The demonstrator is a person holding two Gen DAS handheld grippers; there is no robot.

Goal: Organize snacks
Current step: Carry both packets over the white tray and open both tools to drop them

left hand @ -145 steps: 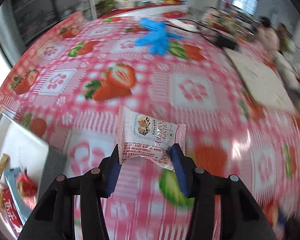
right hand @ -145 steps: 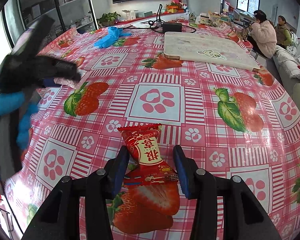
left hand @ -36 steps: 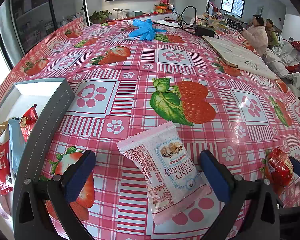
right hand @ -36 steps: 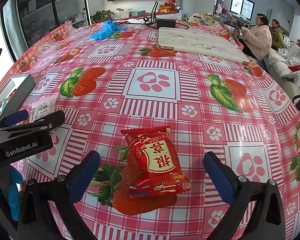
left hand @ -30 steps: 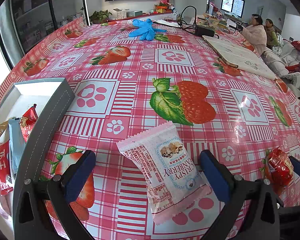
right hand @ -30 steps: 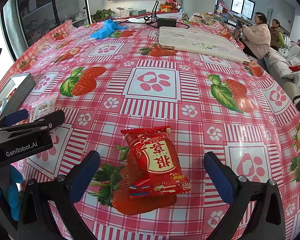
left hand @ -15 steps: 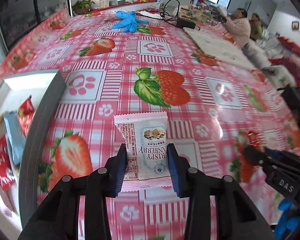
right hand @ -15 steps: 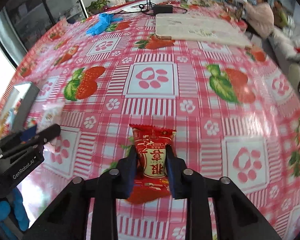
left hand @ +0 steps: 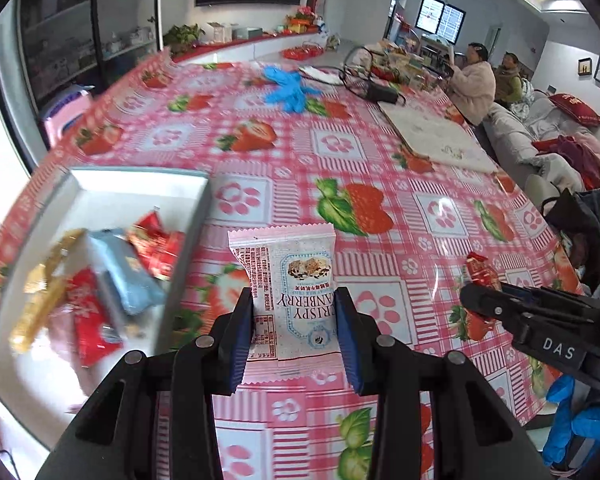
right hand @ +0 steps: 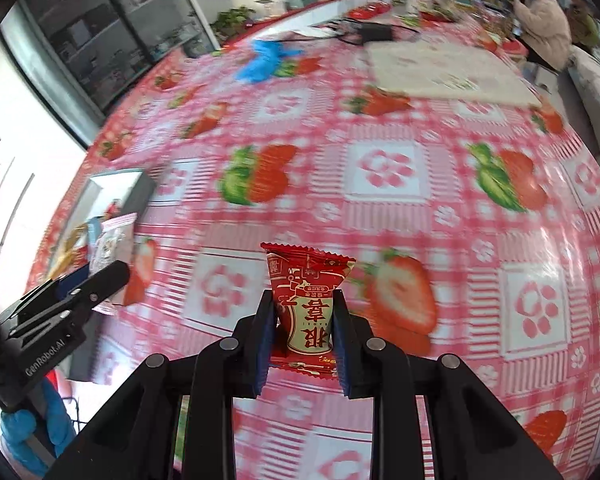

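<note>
My left gripper (left hand: 294, 338) is shut on a white cranberry crisp packet (left hand: 290, 280) and holds it above the strawberry tablecloth, just right of a grey tray (left hand: 140, 178) that holds several snack packets (left hand: 124, 270). My right gripper (right hand: 302, 344) is shut on a red snack packet (right hand: 306, 300) and holds it above the table. In the left wrist view the right gripper (left hand: 472, 292) shows at the right with the red packet (left hand: 478, 270). In the right wrist view the left gripper (right hand: 100, 276) and the tray (right hand: 140, 190) show at the left.
A blue glove (left hand: 290, 84) lies at the table's far end. A white mat (left hand: 436, 136) and a black device with cables (left hand: 382, 94) lie at the far right. Two people (left hand: 474, 84) sit beyond the table.
Both grippers closed on their packets and lifted them off the table. The left gripper has moved toward the tray; the right view has swung left.
</note>
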